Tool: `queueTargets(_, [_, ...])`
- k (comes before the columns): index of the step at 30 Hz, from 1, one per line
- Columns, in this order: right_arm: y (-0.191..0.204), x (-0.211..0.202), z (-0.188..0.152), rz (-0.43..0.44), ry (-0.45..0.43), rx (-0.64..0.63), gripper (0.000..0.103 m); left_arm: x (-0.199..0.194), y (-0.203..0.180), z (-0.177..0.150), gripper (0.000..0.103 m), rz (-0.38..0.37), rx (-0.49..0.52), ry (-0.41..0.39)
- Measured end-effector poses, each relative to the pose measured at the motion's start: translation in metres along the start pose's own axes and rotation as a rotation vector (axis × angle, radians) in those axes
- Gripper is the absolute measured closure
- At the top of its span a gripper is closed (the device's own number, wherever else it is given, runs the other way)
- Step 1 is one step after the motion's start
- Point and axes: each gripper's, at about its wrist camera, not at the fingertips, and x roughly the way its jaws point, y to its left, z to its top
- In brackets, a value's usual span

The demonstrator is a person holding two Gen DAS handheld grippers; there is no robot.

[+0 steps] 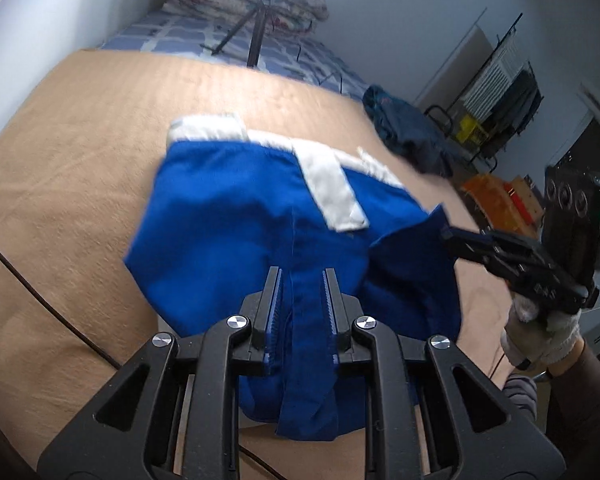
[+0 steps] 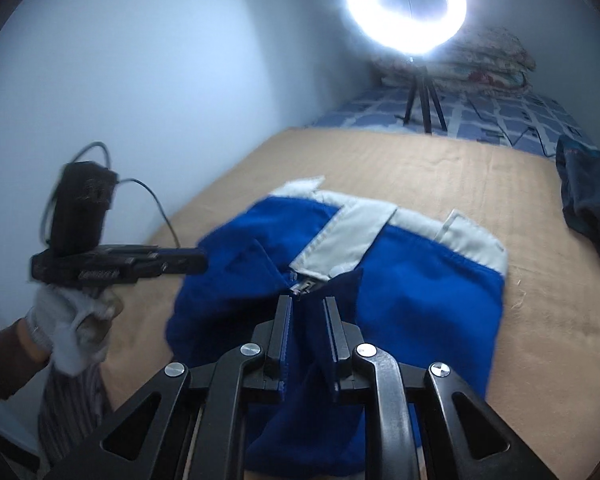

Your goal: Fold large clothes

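A blue garment (image 1: 228, 216) with white panels (image 1: 332, 188) lies partly folded on a tan blanket (image 1: 80, 152). My left gripper (image 1: 302, 276) is shut on a fold of its near blue edge, and the cloth runs down between the fingers. My right gripper (image 2: 308, 304) is shut on another blue fold beside a zipper end (image 2: 302, 288). In the left wrist view the right gripper (image 1: 446, 236) pinches the garment's right corner, lifted off the blanket. In the right wrist view the left gripper (image 2: 202, 260) meets the garment's (image 2: 420, 300) left edge. Gloved hands (image 2: 72, 328) hold both tools.
A ring light on a tripod (image 2: 406, 8) stands at the far end of the bed on a blue patterned sheet (image 2: 480, 116), before a folded floral quilt (image 2: 488, 60). A dark blue garment (image 1: 404, 132) is heaped at the blanket's right edge. A cable (image 1: 40, 300) crosses the blanket at left.
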Motion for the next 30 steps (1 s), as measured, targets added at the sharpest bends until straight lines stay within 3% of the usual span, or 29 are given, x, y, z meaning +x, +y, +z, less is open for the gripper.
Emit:
queueTargets(3, [-0.017, 0.02, -0.003, -0.111, 0.034, 0.053, 0.089, 0.018, 0.013, -0.01, 0.086, 0.038, -0.022, 0.04])
queueTargets(6, [-0.051, 0.038, -0.025, -0.199, 0.088, 0.198, 0.095, 0.027, 0.028, -0.025, 0.086, 0.004, -0.069, 0.061])
queueTargets(8, [-0.061, 0.042, -0.042, -0.148, 0.088, 0.247, 0.095, 0.025, 0.031, -0.026, 0.086, -0.013, -0.083, 0.067])
queueTargets(12, [-0.056, 0.015, -0.04, -0.124, 0.061, 0.219, 0.09, -0.004, 0.033, -0.022, 0.083, -0.047, -0.098, 0.033])
queueTargets(13, [-0.058, 0.003, -0.04, -0.119, 0.036, 0.235, 0.086, -0.019, 0.036, -0.021, 0.08, -0.052, -0.103, -0.006])
queueTargets(15, [-0.067, -0.021, -0.044, -0.11, -0.025, 0.285, 0.074, -0.038, 0.05, -0.016, 0.061, -0.054, -0.151, -0.066])
queueTargets(17, [-0.077, -0.041, -0.051, -0.112, -0.077, 0.346, 0.066, -0.048, 0.068, -0.01, 0.057, -0.047, -0.222, -0.104])
queueTargets(21, [-0.108, -0.053, -0.065, -0.07, -0.103, 0.508, 0.052, -0.042, 0.108, 0.0, 0.057, -0.055, -0.388, -0.097])
queueTargets(25, [-0.122, -0.045, -0.072, -0.064, -0.087, 0.58, 0.051, -0.029, 0.125, 0.008, 0.057, -0.088, -0.458, -0.084])
queueTargets(28, [-0.131, -0.035, -0.068, -0.04, -0.077, 0.602, 0.051, -0.022, 0.127, 0.015, 0.057, -0.077, -0.448, -0.075])
queueTargets(30, [-0.134, -0.029, -0.061, -0.04, -0.076, 0.588, 0.057, -0.014, 0.127, 0.017, 0.057, -0.054, -0.429, -0.054])
